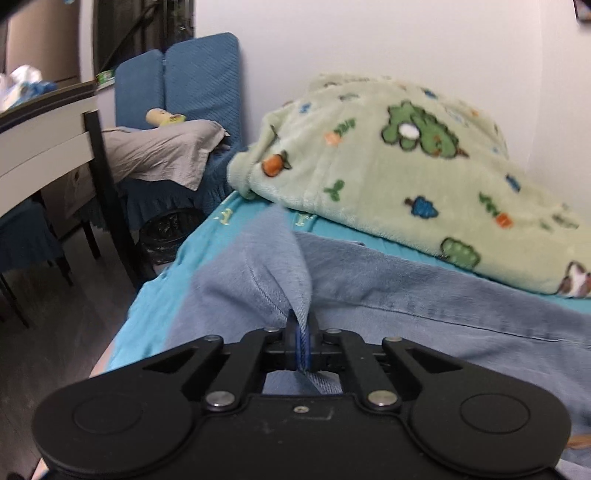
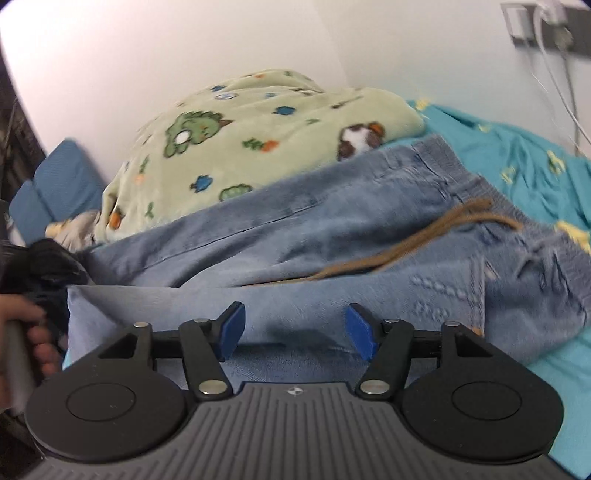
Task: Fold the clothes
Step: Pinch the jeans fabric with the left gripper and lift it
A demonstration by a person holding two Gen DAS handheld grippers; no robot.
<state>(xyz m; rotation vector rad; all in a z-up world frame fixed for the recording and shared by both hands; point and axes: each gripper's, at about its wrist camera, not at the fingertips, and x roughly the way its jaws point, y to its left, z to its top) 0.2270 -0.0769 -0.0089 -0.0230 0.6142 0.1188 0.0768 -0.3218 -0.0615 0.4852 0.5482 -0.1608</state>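
Light blue jeans (image 2: 295,236) lie across a bed with a turquoise sheet (image 2: 517,162). Their waistband with a brown drawstring (image 2: 424,243) is at the right in the right wrist view. My left gripper (image 1: 303,332) is shut on a hem edge of the jeans (image 1: 258,273) and lifts it into a peak near the bed's left side. My right gripper (image 2: 295,325) is open and empty, its blue pads (image 2: 232,325) just above a folded-over leg of the jeans. The left gripper and the hand on it (image 2: 29,325) show at the left edge of the right wrist view.
A green fleece blanket with cartoon prints (image 1: 406,162) is heaped against the white wall behind the jeans. Left of the bed stand a desk (image 1: 44,140), a chair with grey cloth (image 1: 159,151) and a black-lined bin (image 1: 166,236). A wall socket with cables (image 2: 546,26) is at top right.
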